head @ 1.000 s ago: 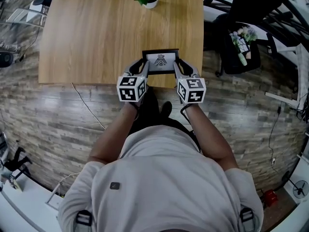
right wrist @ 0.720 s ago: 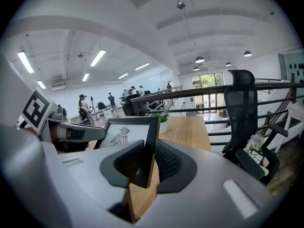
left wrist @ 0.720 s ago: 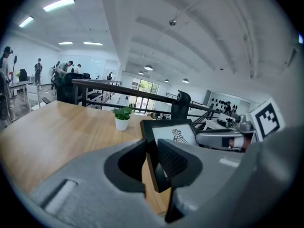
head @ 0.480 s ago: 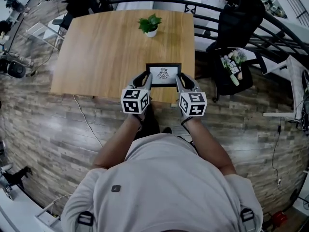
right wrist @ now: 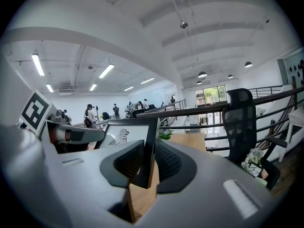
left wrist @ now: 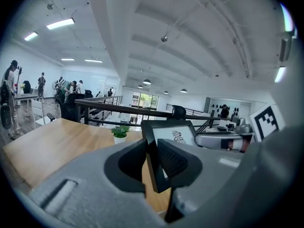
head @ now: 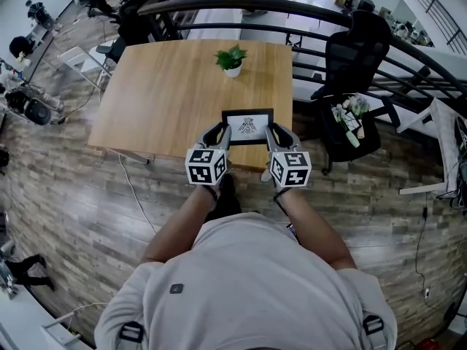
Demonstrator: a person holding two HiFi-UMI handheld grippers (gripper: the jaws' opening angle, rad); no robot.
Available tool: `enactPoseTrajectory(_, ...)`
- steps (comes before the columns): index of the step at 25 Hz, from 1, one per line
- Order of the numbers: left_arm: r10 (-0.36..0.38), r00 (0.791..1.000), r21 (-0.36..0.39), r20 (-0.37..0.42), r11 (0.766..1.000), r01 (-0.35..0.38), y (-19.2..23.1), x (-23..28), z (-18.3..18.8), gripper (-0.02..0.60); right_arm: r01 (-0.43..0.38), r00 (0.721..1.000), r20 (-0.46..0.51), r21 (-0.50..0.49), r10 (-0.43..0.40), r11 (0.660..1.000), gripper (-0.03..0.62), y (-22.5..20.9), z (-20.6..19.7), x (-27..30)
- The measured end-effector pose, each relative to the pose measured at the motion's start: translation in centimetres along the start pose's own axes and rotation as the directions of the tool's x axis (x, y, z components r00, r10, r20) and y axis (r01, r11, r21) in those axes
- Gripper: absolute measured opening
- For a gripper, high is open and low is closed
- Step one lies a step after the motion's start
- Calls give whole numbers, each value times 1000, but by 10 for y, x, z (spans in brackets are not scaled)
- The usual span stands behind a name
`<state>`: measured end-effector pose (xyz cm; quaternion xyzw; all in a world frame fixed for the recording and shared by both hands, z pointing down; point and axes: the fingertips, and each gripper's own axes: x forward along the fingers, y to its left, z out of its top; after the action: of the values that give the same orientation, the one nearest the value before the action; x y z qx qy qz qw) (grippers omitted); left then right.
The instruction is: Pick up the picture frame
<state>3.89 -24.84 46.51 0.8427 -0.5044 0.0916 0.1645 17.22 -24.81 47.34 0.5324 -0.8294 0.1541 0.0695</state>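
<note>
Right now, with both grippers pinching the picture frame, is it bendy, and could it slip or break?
Probably stiff: the picture frame spans straight between the left gripper and right gripper without sagging. It might slip, since each clamps only a thin black side edge. The print may sit behind glass, so a drop could break it.

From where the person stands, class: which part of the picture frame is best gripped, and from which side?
Its two upright side edges, approached from the person's side. The picture frame is thin, flat and upright, so each narrow black border fits between a pair of jaws. The left gripper clamps the left edge, the right gripper the right.
</note>
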Motion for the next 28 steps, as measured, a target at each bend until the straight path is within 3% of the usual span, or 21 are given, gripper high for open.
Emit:
enactPoseTrajectory(10, 26, 1000, -4, 3, 1000, -26, 15, -31, 1, 83, -37, 999, 4, -4, 37, 999, 87, 33, 2, -6)
enactPoseTrajectory(17, -16, 1000, 5, -7, 1000, 16, 33, -54, -4, 83, -6, 1000, 8, 3, 6, 1000, 87, 64, -5, -9)
enactPoseTrajectory(28, -85, 996, 15, -1, 996, 85, 77, -126, -8, 81, 54, 998, 27, 13, -55, 998, 91, 152, -16, -26)
